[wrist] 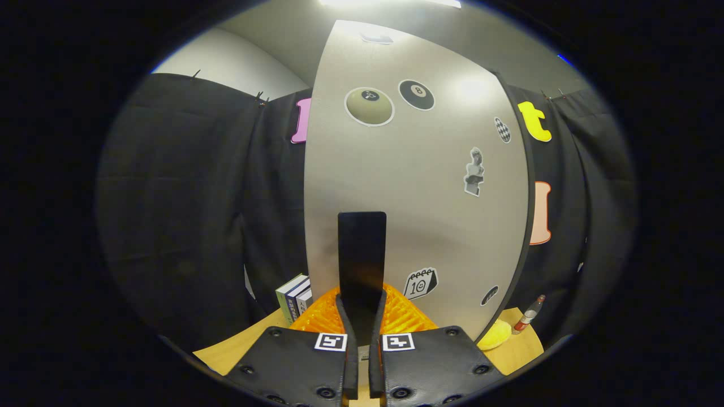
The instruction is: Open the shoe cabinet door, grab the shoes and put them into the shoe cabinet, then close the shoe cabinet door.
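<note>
Pinching tall black flat door handle of grey stickered shoe cabinet door, gripper fingers narrow; pulling squarely, keeping clamp firm

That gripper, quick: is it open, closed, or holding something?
Gripper: closed on the black handle of the cabinet door, one finger pressing each side.

Cabinet door looks like matt grey laminate with a fine grain and glossy stickers on it. Handle is smooth dark plastic, tabletop is pale wood, wall is matt cloth.
</note>
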Demonstrator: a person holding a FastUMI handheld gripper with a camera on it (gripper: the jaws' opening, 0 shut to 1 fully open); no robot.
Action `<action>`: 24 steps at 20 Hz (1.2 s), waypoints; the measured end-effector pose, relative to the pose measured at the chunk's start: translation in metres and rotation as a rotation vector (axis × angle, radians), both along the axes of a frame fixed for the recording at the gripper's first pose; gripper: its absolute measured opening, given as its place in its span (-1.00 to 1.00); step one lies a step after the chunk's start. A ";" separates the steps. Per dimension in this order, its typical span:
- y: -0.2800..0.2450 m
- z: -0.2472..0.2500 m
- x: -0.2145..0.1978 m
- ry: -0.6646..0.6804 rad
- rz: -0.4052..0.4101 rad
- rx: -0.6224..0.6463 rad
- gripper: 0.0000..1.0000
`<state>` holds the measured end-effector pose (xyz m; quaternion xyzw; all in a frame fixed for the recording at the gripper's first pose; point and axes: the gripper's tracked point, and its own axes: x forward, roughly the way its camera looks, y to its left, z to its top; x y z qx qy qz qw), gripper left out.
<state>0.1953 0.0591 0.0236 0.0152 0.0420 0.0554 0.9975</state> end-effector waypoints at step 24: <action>-0.039 -0.002 -0.031 0.027 -0.035 0.020 -0.84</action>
